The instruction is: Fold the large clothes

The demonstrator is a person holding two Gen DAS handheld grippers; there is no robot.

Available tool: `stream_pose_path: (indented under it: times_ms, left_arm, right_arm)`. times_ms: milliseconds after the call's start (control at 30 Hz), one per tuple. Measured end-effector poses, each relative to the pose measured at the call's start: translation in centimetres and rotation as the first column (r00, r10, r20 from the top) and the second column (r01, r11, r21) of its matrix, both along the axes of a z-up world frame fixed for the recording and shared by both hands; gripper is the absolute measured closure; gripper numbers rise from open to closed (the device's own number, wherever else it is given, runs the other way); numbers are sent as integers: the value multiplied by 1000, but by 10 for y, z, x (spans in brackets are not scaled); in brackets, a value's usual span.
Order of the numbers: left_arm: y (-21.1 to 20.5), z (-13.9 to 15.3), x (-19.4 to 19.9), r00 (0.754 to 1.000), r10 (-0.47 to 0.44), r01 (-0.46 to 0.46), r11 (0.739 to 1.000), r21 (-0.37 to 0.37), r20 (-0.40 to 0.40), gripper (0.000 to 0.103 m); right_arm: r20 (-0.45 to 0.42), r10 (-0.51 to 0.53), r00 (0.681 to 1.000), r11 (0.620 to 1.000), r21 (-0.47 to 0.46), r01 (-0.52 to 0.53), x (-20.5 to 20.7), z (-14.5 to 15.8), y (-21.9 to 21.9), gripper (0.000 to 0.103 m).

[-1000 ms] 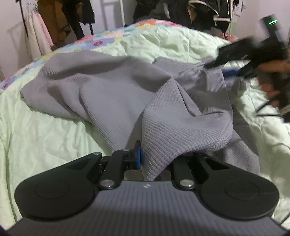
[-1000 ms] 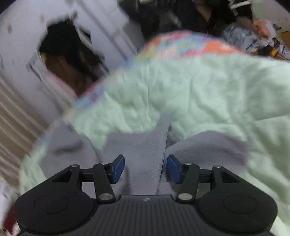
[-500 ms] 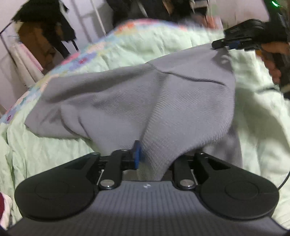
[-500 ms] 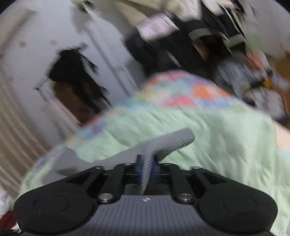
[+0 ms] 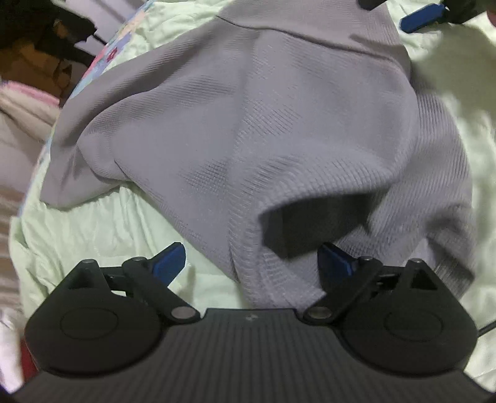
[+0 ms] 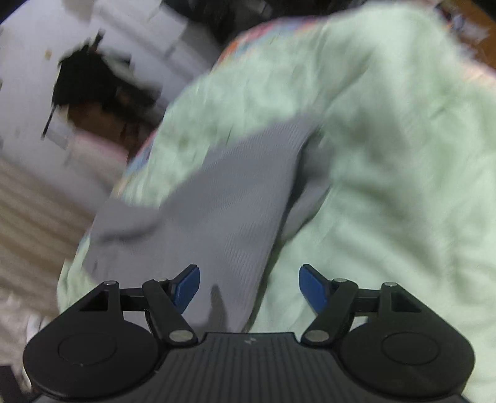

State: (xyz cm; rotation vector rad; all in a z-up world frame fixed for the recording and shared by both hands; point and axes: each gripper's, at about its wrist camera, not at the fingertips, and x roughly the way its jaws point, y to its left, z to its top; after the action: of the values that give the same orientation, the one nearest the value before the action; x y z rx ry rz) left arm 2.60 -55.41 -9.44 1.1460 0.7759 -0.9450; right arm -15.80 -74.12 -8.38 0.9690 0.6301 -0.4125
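A grey waffle-knit garment (image 5: 248,124) lies doubled over on the pale green quilt (image 5: 102,229). My left gripper (image 5: 252,262) points down at its near corner. Its jaws are opening wide, and the hem lies loose between the blue pads (image 5: 169,260) without being pressed. In the right wrist view, a band of the same garment (image 6: 217,201) runs up from the left pad of my right gripper (image 6: 249,288). That gripper's jaws are opening too and press on nothing. My right gripper (image 5: 396,12) also shows at the top edge of the left wrist view, over the garment's far edge.
The quilt (image 6: 387,155) has a patchwork border (image 5: 108,55) along the bed's far side. Dark clothes (image 5: 34,28) and a pink garment (image 5: 24,99) hang beyond the bed on the left. A white wall (image 6: 31,46) stands behind.
Both grippers were shut on folds of the grey garment and carried it across the bed. Now both have let go with jaws spread, and the fabric has dropped onto itself.
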Motion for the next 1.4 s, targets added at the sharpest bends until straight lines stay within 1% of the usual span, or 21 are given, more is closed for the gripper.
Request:
stream_pose_path:
  times_ms: [100, 167, 233, 267, 300, 333, 367, 433, 467, 500, 533, 567, 667, 800, 1000, 1133, 1200, 1233, 1300, 1333, 1400]
  left_arm:
    - [-3, -1, 9, 999, 26, -26, 1000, -7, -18, 15]
    - [-4, -4, 13, 1000, 30, -30, 1000, 1, -6, 57]
    - [-4, -5, 15, 1000, 25, -25, 1000, 5, -4, 69]
    - [-3, -4, 15, 1000, 21, -21, 1000, -4, -14, 83]
    - [-1, -1, 15, 1000, 15, -16, 1000, -18, -26, 86]
    - [1, 4, 15, 999, 16, -17, 999, -34, -37, 86]
    - [3, 10, 17, 999, 22, -24, 998, -53, -45, 83]
    - [7, 21, 19, 998, 29, -34, 996, -87, -55, 77]
    - [9, 29, 20, 999, 26, -31, 993, -111, -47, 56]
    - [12, 39, 21, 999, 23, -28, 990, -136, -34, 43]
    - [12, 45, 22, 999, 23, -26, 988, -150, -24, 20]
    - [14, 55, 22, 1000, 22, -22, 983, -182, -2, 11]
    - [17, 86, 19, 999, 25, -18, 957, -290, 20, 7]
    - [13, 99, 11, 998, -13, -10, 924, -381, -57, 0]
    - [-23, 74, 2, 986, 72, -127, 915, -382, -153, 0]
    - [-45, 54, 2, 982, 140, -177, 918, -355, -127, 0]
    - [-44, 44, 21, 959, 235, -278, 895, -349, -161, 41]
    - [-38, 43, 35, 932, 275, -346, 867, -358, -235, 78]
    - [-22, 46, 59, 877, 328, -452, 813, -368, -352, 85]
    - [-17, 48, 65, 872, 343, -467, 799, -379, -350, 87]
    - [-8, 56, 67, 898, 373, -439, 788, -432, -232, 88]
  right_arm:
    - [2, 117, 993, 991, 61, -117, 4, -5, 28, 31]
    - [10, 155, 988, 984, 89, -155, 2, -10, 47, 29]
    - [-6, 157, 988, 985, 75, -156, 6, -12, 54, 28]
    - [-15, 157, 987, 985, 67, -156, 8, -13, 57, 30]
    - [-23, 158, 987, 986, 59, -156, 10, -14, 60, 36]
    - [-28, 166, 986, 985, 53, -165, 18, -14, 58, 65]
    - [-33, 175, 984, 984, 47, -173, 26, -14, 56, 88]
    - [29, 187, 982, 981, 48, -188, 30, -1, 53, 91]
    - [61, 193, 979, 979, 48, -196, 33, 6, 51, 91]
    - [93, 198, 976, 978, 47, -203, 35, 12, 49, 91]
    - [130, 186, 974, 978, 72, -196, 35, 17, 43, 91]
    - [167, 172, 971, 977, 98, -190, 36, 22, 37, 91]
    - [269, 120, 956, 967, 184, -174, 38, 39, 20, 91]
    - [261, 108, 959, 969, 189, -160, 56, 57, 18, 91]
    - [279, 80, 957, 955, 253, -154, 67, 69, 16, 91]
    - [307, 62, 950, 937, 311, -162, 76, 71, 13, 91]
    - [338, 52, 940, 921, 347, -175, 76, 71, 12, 91]
    - [356, 45, 934, 917, 356, -180, 74, 71, 10, 91]
    - [354, 16, 935, 922, 357, -151, 68, 66, 5, 91]
    - [353, 3, 936, 920, 366, -141, 63, 59, 3, 89]
    - [350, -42, 936, 896, 427, -120, 51, 36, 2, 82]
